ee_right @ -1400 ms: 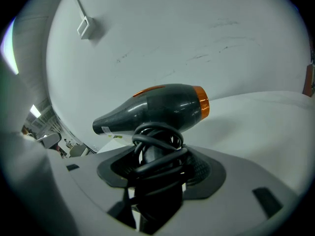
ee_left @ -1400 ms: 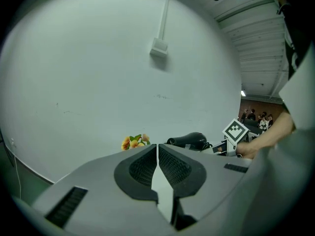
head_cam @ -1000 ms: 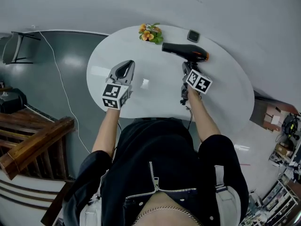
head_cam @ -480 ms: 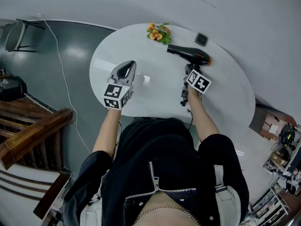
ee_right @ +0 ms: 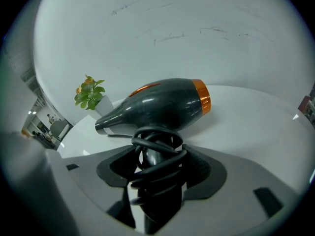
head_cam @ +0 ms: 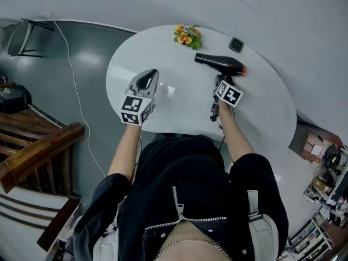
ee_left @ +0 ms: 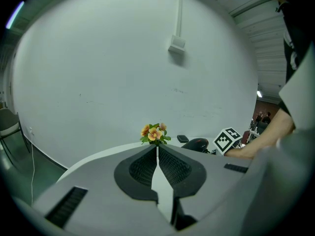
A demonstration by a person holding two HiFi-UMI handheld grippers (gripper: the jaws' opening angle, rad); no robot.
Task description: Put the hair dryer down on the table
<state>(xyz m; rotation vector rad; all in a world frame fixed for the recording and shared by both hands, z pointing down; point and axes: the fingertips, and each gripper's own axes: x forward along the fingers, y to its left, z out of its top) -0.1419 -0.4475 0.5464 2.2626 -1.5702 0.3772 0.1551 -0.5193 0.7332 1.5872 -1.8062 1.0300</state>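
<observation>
A black hair dryer [head_cam: 220, 64] with an orange rear ring lies sideways at the far right of the round white table [head_cam: 261, 107], nozzle pointing left. My right gripper [head_cam: 221, 85] is shut on its handle, which has the black cord wound around it. The right gripper view shows the dryer body [ee_right: 162, 104] just past the jaws [ee_right: 157, 166], low over the tabletop; I cannot tell whether it touches. My left gripper [head_cam: 148, 80] hovers over the table's left half, shut and holding nothing [ee_left: 157, 154].
A small pot of orange flowers [head_cam: 187, 35] stands at the table's far edge, with a small dark square object [head_cam: 235, 44] to its right. On the grey floor to the left are a white cable [head_cam: 73, 91], a chair [head_cam: 22, 37] and a wooden railing [head_cam: 38, 156].
The head view has drifted a little. The right gripper and the dryer sit slightly nearer me relative to the flowers. The left gripper has hardly moved.
</observation>
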